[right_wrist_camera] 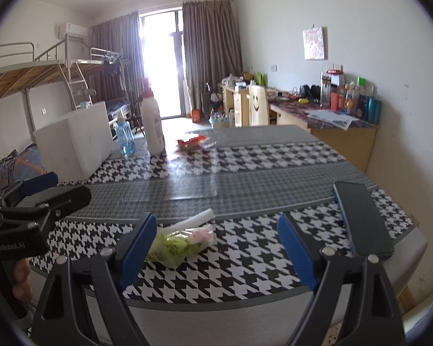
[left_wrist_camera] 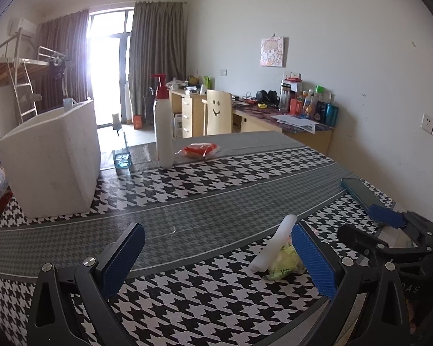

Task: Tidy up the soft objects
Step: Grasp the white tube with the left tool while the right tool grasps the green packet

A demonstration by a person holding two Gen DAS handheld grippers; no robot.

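— Location of the soft items?
— A crumpled yellow-green plastic bag (right_wrist_camera: 173, 248) and a white foam tube (left_wrist_camera: 274, 242) lie touching on the houndstooth-patterned counter (left_wrist_camera: 216, 178), near its front edge.
— Jaws?
— Left gripper (left_wrist_camera: 216, 259): released, bag just inside its right pad. Right gripper (right_wrist_camera: 216, 248): released, bag beside its left pad. A white foam box (left_wrist_camera: 52, 155) stands well apart.

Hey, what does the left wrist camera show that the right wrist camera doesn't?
Only the left wrist view shows the white bottle's red pump.

Only the right wrist view shows the whole blue spray bottle and a hand on the left gripper's handle.

Both show the white foam box, the green plastic bag beside the white foam roll, the phone, and open grippers.
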